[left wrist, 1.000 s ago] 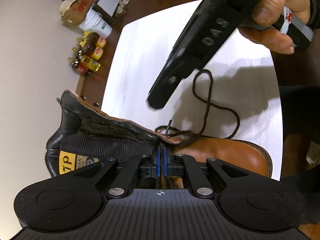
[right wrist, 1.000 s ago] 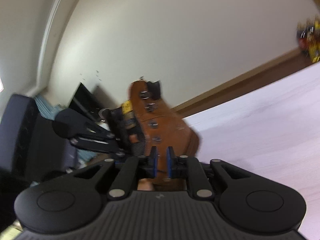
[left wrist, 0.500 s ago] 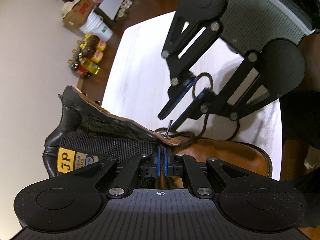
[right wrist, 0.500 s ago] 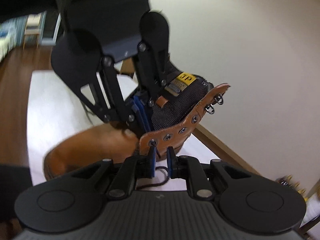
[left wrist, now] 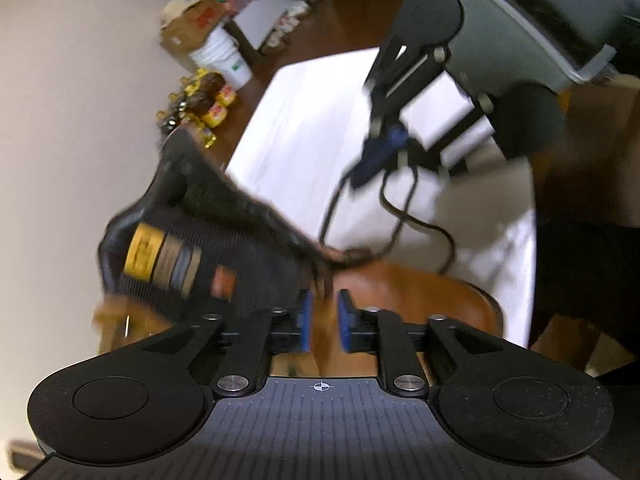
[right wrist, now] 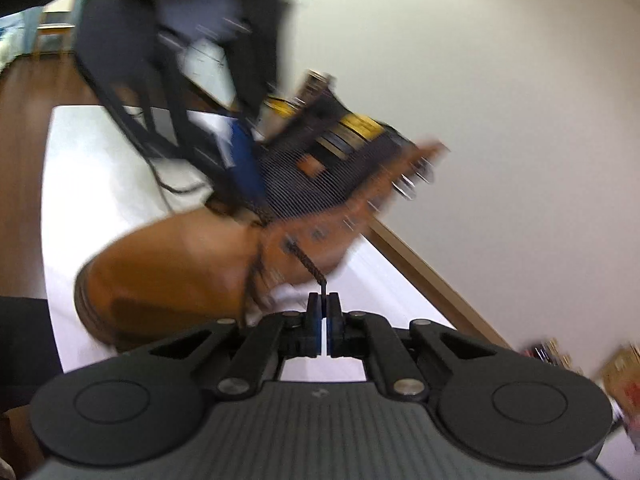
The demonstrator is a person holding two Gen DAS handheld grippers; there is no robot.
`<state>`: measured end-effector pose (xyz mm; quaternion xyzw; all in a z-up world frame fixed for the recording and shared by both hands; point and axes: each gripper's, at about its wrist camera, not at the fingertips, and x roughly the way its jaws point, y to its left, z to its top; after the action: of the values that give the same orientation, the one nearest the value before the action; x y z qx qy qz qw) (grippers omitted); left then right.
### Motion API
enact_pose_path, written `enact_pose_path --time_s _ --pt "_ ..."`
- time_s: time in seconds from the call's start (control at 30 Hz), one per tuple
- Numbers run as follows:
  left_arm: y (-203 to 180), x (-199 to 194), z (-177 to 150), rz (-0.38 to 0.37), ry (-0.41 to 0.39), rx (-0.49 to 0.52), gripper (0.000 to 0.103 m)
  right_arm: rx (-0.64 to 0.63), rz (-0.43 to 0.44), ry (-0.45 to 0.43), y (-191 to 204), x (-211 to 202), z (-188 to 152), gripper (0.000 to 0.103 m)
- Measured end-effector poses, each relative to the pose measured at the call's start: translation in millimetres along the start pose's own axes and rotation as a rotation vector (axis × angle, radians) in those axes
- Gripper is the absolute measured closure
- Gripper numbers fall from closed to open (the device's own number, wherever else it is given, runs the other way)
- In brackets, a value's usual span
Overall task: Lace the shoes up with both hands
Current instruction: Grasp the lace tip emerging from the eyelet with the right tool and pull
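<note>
**Lace hand-over at the lower eyelets: right takes, left lets go**

Jaws, right gripper (right wrist: 324, 305): clenched on the stiff tip of the dark lace (right wrist: 308, 264), which runs taut from an eyelet on the boot's near flap down to the pads. Jaws, left gripper (left wrist: 323, 314): opening, blue pads apart, nothing pressed between them; blurred leather and a bit of lace show in the gap at the boot's throat.

Handling note, as a judgement. The step in hand looks like drawing the lace through the eyelet just threaded. Pull along the line of the hole, toward 6 o'clock in the right wrist view, not across it, so the braid does not saw on the leather. Keep the pinch on the hard tip; it is small and may slip. The freed left gripper would best steady the flap or tongue so the boot does not tip.

Item, largest to smallest:
- Table (left wrist: 304, 128), white, under everything.
- Boot (right wrist: 168, 264), tan leather, high-cut, lying across the table, toe toward 8 o'clock in the right wrist view, collar toward 2.
- Tongue (left wrist: 224, 256), black ribbed mesh with a yellow label, folded open.
- Loose lace, looping on the table at 1 o'clock from the boot in the left wrist view.
- Eyelets and hooks along the flap; motion blur hides their count.
</note>
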<state>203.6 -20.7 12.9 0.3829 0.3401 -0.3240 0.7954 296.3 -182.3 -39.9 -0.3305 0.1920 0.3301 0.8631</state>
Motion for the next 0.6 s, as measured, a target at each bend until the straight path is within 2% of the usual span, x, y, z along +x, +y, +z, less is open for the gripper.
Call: enact_pose_path --time_s 0.17,0.27,0.4,0.53,0.6 --pt "17 0 -58 0.070 0.035 -0.215 0.078 0.089 -0.137 0.107 -13 -25 -32 0.101" --pt "21 12 -74 0.074 0.045 -0.272 0.078 0.148 -0.218 0.169 -22 -40 -54 0.101" --pt "22 29 -74 0.048 0.028 -0.284 0.078 0.207 -0.319 0.248 -36 -57 -74 0.101" --pt "22 47 -71 0.044 0.013 -0.264 0.078 0.244 -0.375 0.290 -42 -71 -89 0.101" --pt "16 54 -74 0.058 0.032 -0.224 0.084 0.264 -0.409 0.307 -46 -79 -96 0.101"
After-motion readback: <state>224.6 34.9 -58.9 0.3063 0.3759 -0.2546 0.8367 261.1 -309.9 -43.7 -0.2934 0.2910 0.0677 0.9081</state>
